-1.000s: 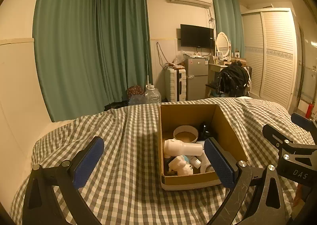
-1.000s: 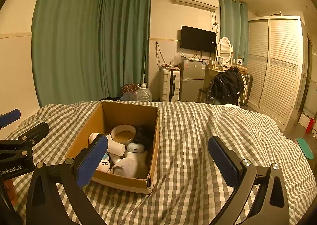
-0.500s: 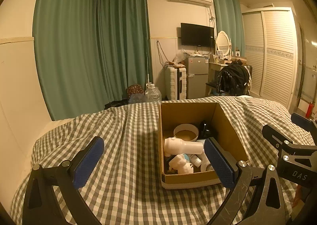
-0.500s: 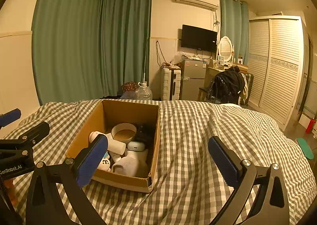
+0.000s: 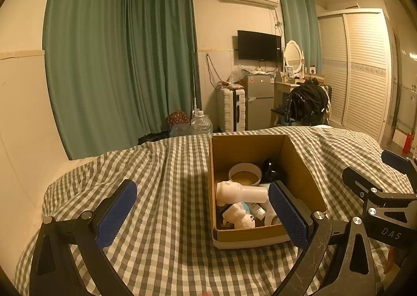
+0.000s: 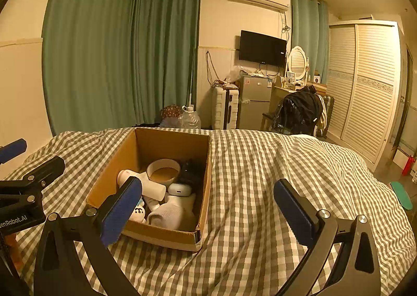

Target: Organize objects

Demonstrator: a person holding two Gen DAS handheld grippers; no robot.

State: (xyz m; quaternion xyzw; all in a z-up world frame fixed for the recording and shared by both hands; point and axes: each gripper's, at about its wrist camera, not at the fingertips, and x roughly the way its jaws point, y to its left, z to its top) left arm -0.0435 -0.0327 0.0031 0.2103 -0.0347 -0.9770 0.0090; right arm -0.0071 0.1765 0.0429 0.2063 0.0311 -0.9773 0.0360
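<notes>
Open cardboard box [image 6: 159,173] seen ahead-left of right gripper [image 6: 208,211], upright; white bottle [image 6: 146,184] lying, tape roll [image 6: 163,171], white socks [image 6: 172,211] contained inside.

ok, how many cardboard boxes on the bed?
1: an open cardboard box mid-bed on the checked cover, holding assorted items. Nothing else box-like shows; bed edges are out of frame.

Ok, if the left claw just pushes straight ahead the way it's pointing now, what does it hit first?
Probably the checked bedspread: the open left claw points low across bare cover. The cardboard box sits right of centre, so its left wall might catch the right finger. Depth is hard to judge in this fisheye view.
</notes>
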